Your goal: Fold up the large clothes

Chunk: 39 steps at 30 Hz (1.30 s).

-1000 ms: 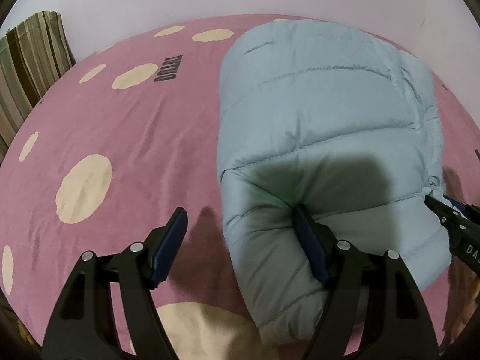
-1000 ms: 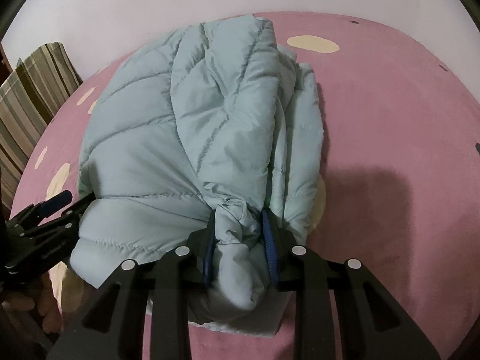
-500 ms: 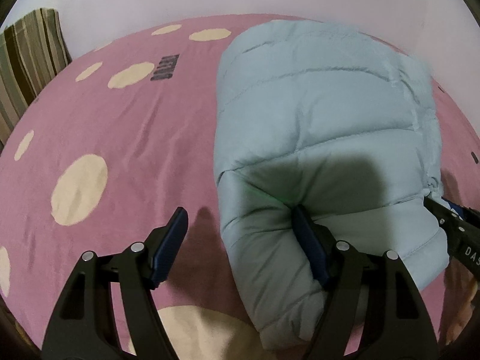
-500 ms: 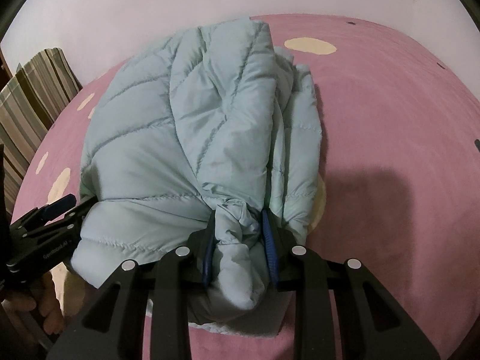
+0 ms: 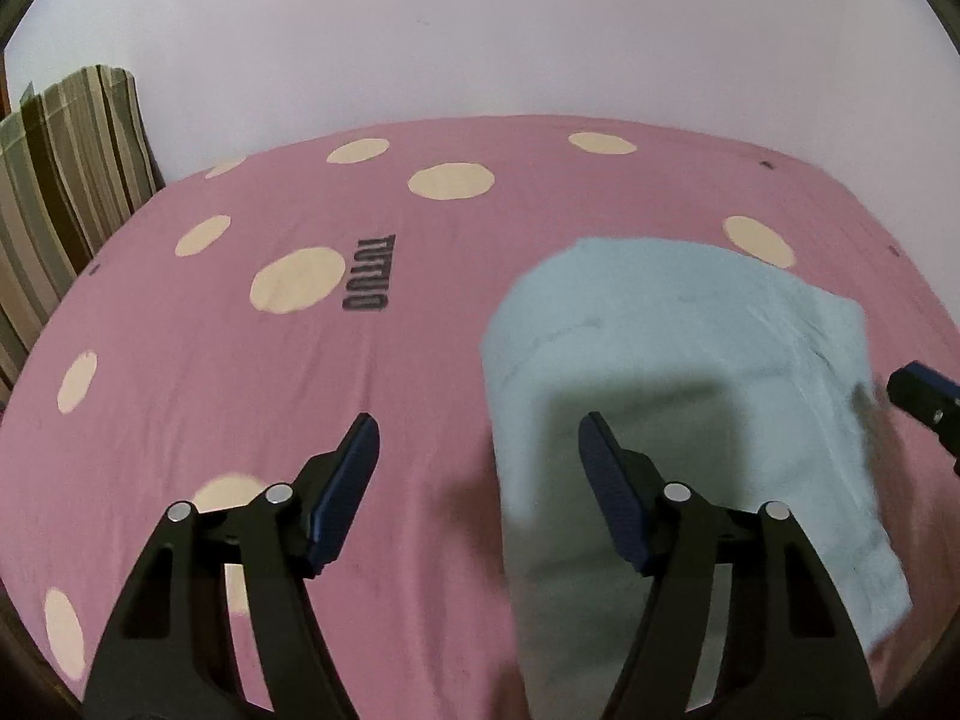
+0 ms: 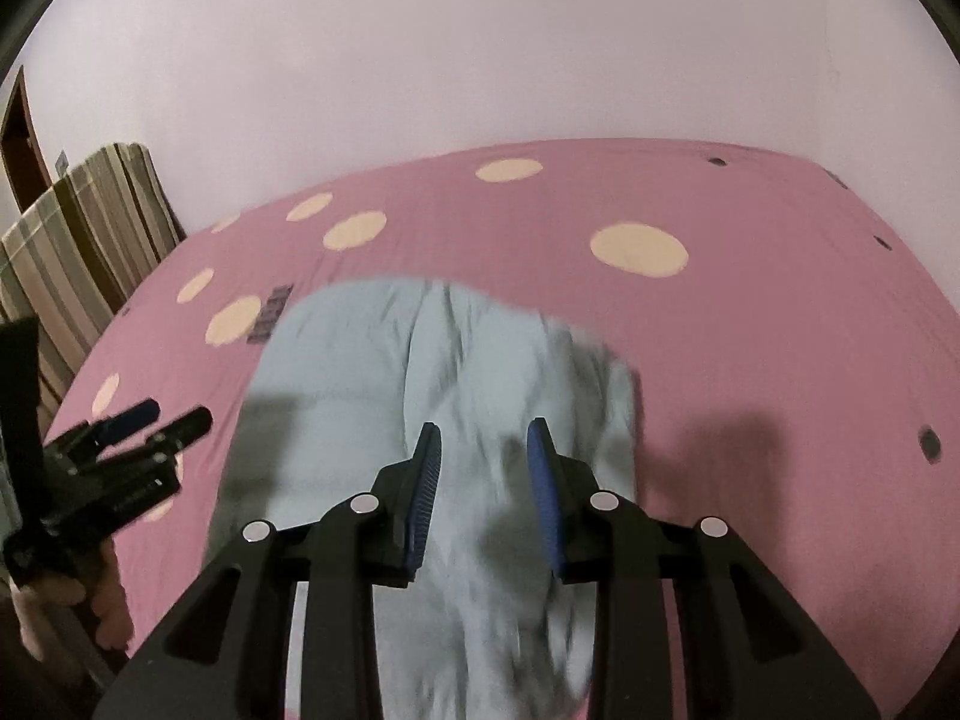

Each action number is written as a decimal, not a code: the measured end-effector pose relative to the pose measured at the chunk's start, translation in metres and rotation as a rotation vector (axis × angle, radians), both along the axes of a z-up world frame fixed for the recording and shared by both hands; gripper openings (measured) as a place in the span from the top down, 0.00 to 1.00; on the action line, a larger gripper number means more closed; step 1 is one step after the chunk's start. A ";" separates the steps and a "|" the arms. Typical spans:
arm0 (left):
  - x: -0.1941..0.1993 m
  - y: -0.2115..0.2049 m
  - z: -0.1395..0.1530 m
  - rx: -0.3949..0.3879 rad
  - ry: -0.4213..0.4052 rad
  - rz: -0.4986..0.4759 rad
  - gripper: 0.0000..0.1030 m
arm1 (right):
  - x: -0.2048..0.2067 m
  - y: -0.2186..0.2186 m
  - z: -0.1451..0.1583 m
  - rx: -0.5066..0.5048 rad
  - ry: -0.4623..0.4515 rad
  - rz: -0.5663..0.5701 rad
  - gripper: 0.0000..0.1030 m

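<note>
A light blue puffer jacket (image 5: 678, 360) lies folded into a compact bundle on the pink bed cover (image 5: 240, 396); in the right wrist view the jacket (image 6: 360, 384) is blurred. My left gripper (image 5: 477, 444) hovers above the bundle's left edge. Its jaws are apart and closing, with nothing pinched between them. My right gripper (image 6: 483, 450) hangs over the bundle's near right part, jaws a little apart, their blue pads free of the fabric below. Each view catches the other gripper: the left gripper (image 6: 150, 420) and the right gripper (image 5: 924, 396).
The pink cover with cream dots and a dark printed word (image 5: 366, 273) spreads to a pale wall (image 5: 480, 30). A striped cushion (image 5: 66, 168) stands at the far left. A person's hand (image 6: 60, 600) holds the left tool.
Both grippers have risen away from the jacket. The right gripper has let go of the fold it pinched, and the bundle now lies lower and smaller in both views.
</note>
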State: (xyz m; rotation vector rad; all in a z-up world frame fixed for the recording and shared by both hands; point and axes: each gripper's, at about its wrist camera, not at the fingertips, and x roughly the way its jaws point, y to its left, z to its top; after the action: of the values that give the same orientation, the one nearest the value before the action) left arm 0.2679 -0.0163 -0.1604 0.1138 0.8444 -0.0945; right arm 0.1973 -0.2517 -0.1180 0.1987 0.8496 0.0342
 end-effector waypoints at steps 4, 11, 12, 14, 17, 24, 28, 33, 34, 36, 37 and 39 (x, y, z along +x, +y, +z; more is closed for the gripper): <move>0.027 -0.014 -0.014 0.011 0.047 -0.002 0.36 | 0.035 0.002 -0.018 -0.010 0.034 -0.005 0.70; 0.040 -0.041 -0.041 0.143 0.094 -0.034 0.35 | 0.052 -0.005 -0.059 -0.018 0.138 -0.030 0.72; 0.041 -0.043 -0.043 0.148 0.104 -0.039 0.36 | 0.054 -0.005 -0.064 -0.019 0.150 -0.031 0.73; 0.045 -0.048 -0.049 0.156 0.134 -0.053 0.36 | 0.057 -0.007 -0.075 -0.020 0.177 -0.034 0.73; 0.051 -0.050 -0.058 0.152 0.163 -0.059 0.35 | 0.061 -0.011 -0.088 -0.001 0.205 -0.036 0.73; 0.051 -0.047 -0.060 0.117 0.168 -0.054 0.35 | 0.062 -0.015 -0.094 0.031 0.209 -0.046 0.73; 0.045 -0.042 -0.053 0.100 0.138 -0.040 0.34 | 0.057 -0.015 -0.088 0.034 0.184 -0.046 0.70; 0.030 -0.036 -0.038 0.081 0.094 -0.010 0.29 | 0.037 -0.017 -0.069 0.050 0.134 -0.072 0.57; 0.026 -0.034 -0.034 0.072 0.084 -0.007 0.28 | 0.034 -0.016 -0.064 0.051 0.124 -0.077 0.54; 0.018 -0.031 -0.027 0.063 0.067 0.001 0.25 | 0.023 -0.014 -0.052 0.038 0.096 -0.083 0.53; 0.013 -0.030 -0.023 0.059 0.056 0.003 0.24 | 0.017 -0.013 -0.047 0.033 0.088 -0.086 0.52; -0.001 -0.027 -0.015 0.053 0.031 0.006 0.23 | 0.005 -0.011 -0.039 0.032 0.074 -0.089 0.48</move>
State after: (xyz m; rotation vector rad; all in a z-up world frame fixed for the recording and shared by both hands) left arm 0.2669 -0.0436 -0.1754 0.1601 0.8783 -0.0688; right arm 0.2026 -0.2627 -0.1571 0.2690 0.9138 -0.0432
